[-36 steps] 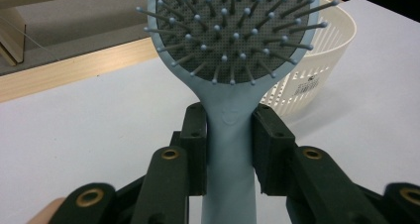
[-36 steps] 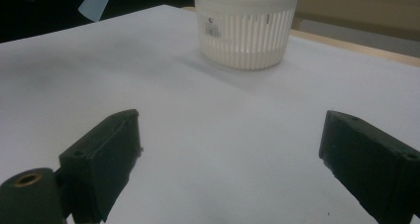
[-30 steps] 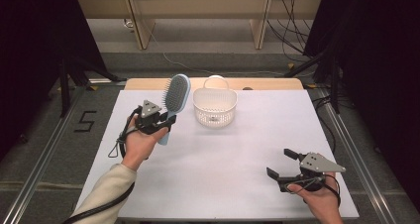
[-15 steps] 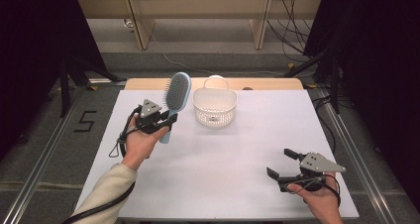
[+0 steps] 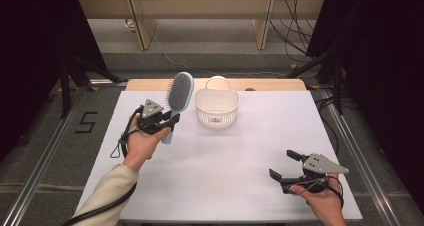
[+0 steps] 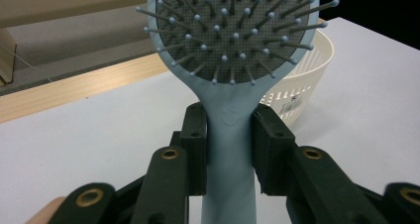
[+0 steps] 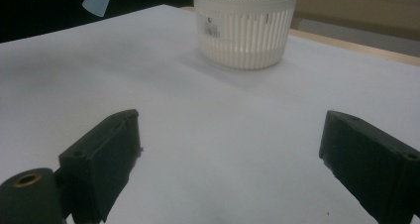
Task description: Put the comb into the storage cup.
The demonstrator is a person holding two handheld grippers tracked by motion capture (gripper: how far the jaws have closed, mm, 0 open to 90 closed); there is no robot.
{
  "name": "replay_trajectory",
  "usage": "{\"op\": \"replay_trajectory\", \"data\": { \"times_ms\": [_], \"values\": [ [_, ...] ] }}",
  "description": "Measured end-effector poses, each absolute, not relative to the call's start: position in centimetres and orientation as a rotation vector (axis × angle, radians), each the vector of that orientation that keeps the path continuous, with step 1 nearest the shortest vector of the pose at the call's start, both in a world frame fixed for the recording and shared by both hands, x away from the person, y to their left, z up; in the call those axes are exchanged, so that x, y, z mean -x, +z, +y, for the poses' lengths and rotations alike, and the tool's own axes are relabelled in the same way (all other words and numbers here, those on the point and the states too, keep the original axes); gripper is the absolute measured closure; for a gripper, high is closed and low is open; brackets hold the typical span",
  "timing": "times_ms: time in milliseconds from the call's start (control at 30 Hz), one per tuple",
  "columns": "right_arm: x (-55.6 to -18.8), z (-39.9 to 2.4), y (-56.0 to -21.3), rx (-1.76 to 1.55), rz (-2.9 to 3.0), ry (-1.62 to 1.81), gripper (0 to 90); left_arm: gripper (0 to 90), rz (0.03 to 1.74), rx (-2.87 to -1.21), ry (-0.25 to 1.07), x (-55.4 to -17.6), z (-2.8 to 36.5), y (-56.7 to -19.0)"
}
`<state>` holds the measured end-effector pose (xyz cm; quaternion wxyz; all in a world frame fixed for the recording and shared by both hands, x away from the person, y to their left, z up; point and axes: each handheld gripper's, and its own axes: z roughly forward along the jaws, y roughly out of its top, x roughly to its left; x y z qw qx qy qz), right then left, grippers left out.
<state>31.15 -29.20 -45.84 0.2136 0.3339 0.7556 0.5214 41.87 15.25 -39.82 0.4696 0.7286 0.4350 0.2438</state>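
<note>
A light blue hairbrush (image 5: 178,98) is held upright above the left part of the white table, bristles facing the person. My left gripper (image 5: 171,122) is shut on its handle; in the left gripper view both black pads (image 6: 195,135) press the handle of the hairbrush (image 6: 232,130) from either side. Just right of the brush stands a white slotted basket (image 5: 217,107), also seen behind the brush as the basket (image 6: 302,92). My right gripper (image 5: 283,166) rests low near the table's front right, open with nothing between its jaws (image 7: 230,154). The basket (image 7: 245,26) stands farther off ahead of it.
The white table (image 5: 240,156) has a wooden strip (image 5: 270,84) along its far edge. Metal rails (image 5: 47,151) run along both sides, with a floor mark "5" at the left. Cables (image 5: 300,36) lie on the floor behind.
</note>
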Motion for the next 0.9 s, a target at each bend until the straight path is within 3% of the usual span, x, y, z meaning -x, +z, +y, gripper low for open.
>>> {"op": "replay_trajectory", "data": {
  "times_ms": [900],
  "values": [
    [-31.20,-29.26,-45.89,-0.938,2.092,1.450,9.7,69.9,1.030,-1.773,0.599,-42.10,14.31,-39.16]
  ]
}}
